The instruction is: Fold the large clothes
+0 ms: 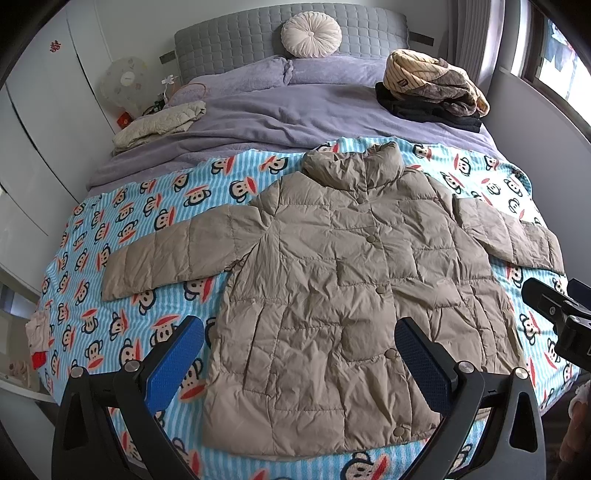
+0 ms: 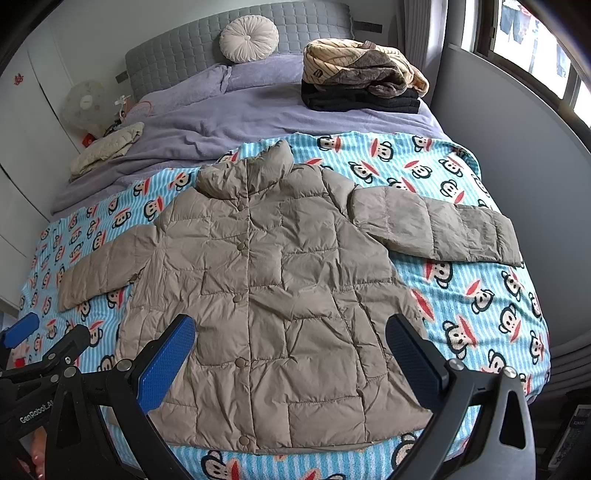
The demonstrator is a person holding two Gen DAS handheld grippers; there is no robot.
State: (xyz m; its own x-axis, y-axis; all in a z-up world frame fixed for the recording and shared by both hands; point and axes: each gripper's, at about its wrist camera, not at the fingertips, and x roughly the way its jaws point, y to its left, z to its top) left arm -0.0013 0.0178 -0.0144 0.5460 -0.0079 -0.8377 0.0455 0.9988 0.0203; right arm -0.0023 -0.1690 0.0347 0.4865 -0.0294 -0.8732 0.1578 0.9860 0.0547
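Jacket (image 1: pixel 332 295) flat on blanket (image 1: pixel 147 229), collar at 12 o'clock, sleeves out toward 9 and 3. Behind it: folded clothes (image 1: pixel 432 88) at 1 o'clock, cushion (image 1: pixel 311 34) at 12.

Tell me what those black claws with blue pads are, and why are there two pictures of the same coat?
Those claws are two grabbing tools, one in each of a person's hands. Each tool carries a small camera looking out between its fingers, so you get two pictures: one from the left gripper and one from the right gripper. Both are open and hold nothing. In front of them a beige puffer coat lies flat, buttoned, sleeves spread, on a blue monkey blanket on the bed. Further back sit a round cushion, a pile of folded clothes and a cream folded jacket. The job is folding the coat.
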